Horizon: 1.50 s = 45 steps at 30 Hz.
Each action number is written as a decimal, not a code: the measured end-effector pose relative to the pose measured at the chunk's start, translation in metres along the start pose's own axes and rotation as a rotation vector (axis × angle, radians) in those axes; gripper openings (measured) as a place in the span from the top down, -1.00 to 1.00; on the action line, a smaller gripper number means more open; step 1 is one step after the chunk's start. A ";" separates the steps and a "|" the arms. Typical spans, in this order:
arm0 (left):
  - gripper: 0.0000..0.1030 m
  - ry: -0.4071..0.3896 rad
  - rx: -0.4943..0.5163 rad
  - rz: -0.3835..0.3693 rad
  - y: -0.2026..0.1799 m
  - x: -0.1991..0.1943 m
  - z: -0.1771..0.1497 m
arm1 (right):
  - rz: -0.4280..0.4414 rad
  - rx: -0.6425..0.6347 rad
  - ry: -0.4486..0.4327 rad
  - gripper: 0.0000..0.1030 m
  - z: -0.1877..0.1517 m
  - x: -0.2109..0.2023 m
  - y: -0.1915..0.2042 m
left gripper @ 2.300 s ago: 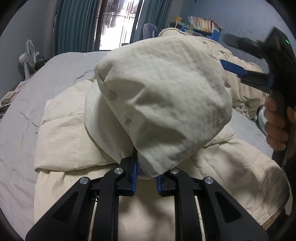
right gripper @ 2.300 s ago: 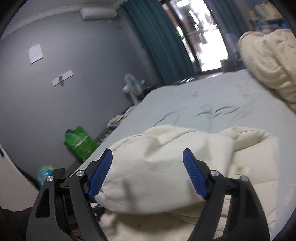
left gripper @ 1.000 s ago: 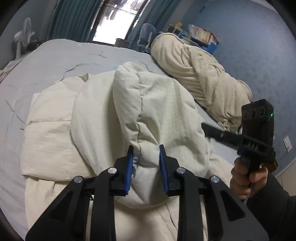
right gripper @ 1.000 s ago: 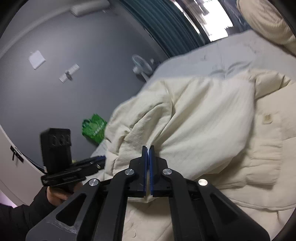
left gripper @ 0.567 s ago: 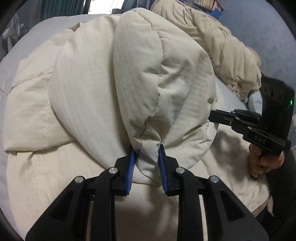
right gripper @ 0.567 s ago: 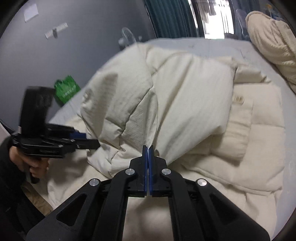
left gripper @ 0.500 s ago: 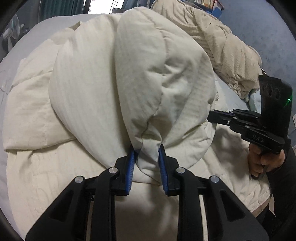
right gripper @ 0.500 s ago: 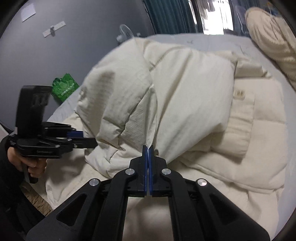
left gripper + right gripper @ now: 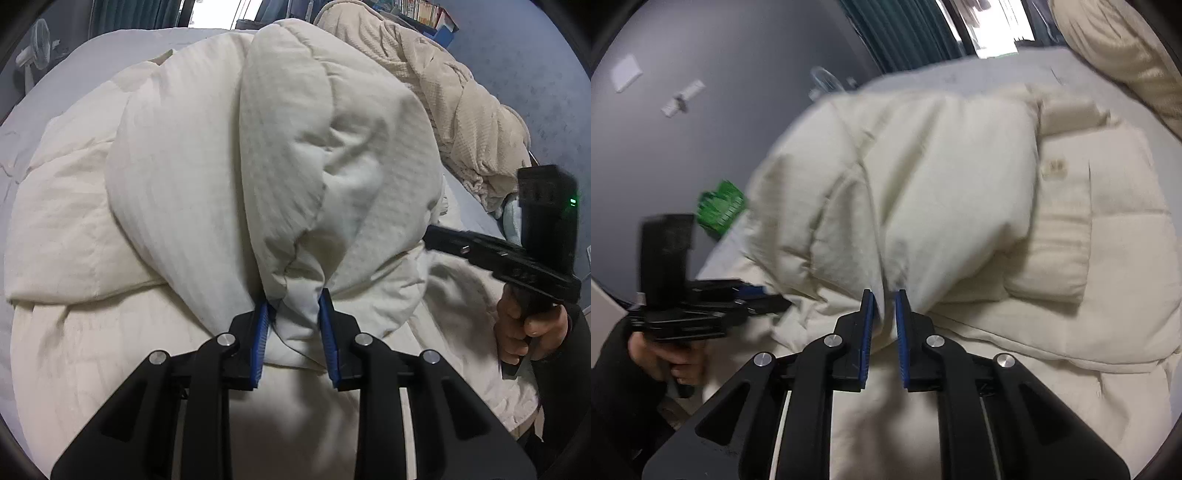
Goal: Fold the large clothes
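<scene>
A cream padded coat (image 9: 280, 147) lies spread on the bed, with one part doubled over on top of its body. My left gripper (image 9: 294, 328) is shut on a bunched fold at the near edge of that part. In the right wrist view the same coat (image 9: 942, 184) fills the middle. My right gripper (image 9: 884, 332) is opening: its blue pads stand slightly apart, with the fold's thin edge hanging into the gap. Each gripper also shows in the other's view, the right gripper (image 9: 480, 254) beside the fold and the left gripper (image 9: 753, 295) at the fold's left end.
A pale grey bed sheet (image 9: 110, 48) runs under the coat. A bulky cream knitted blanket (image 9: 461, 110) is heaped along the far right by the blue wall. A fan (image 9: 37, 40) stands at the far left, and a green bag (image 9: 720, 206) sits on the floor by the grey wall.
Both grippers have come down toward the bed with the folded part of the coat. The right gripper's pads, pressed together before, have parted. The left grip is unchanged.
</scene>
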State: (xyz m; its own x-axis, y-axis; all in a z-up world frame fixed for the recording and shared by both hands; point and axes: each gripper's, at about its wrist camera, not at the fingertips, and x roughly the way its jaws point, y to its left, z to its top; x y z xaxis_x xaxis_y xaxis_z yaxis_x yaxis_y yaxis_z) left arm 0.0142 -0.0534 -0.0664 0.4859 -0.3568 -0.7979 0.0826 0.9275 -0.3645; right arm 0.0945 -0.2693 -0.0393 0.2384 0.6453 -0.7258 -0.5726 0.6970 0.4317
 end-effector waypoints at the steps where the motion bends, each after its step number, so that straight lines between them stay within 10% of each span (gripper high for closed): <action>1: 0.52 0.000 0.005 0.004 0.001 0.003 0.002 | 0.001 0.008 0.007 0.78 0.000 0.002 0.001; 8: 0.51 -0.004 -0.025 -0.029 0.003 0.001 -0.001 | -0.007 -0.015 0.013 0.68 -0.005 0.000 0.008; 12: 0.39 -0.004 -0.037 -0.052 0.003 -0.024 -0.012 | 0.063 0.018 0.033 -0.29 -0.010 -0.022 0.014; 15: -0.18 0.019 -0.053 -0.061 0.007 -0.046 -0.019 | 0.062 0.002 0.033 -0.37 -0.010 -0.052 0.010; 18: -0.21 0.046 -0.028 -0.050 0.019 -0.071 -0.028 | 0.063 0.019 0.013 -0.56 -0.011 -0.092 -0.006; 28: -0.42 0.177 -0.241 0.026 0.122 -0.125 -0.064 | -0.097 0.169 0.091 -0.63 -0.070 -0.160 -0.106; 45: -0.42 0.403 -0.307 -0.078 0.136 -0.106 -0.089 | 0.080 0.306 0.156 -0.63 -0.120 -0.161 -0.119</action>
State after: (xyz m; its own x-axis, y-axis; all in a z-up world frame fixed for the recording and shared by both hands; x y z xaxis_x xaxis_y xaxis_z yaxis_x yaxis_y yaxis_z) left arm -0.1032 0.1005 -0.0744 0.1095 -0.4944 -0.8623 -0.1838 0.8425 -0.5064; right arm 0.0303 -0.4936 -0.0379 0.0660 0.6631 -0.7456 -0.3170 0.7225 0.6144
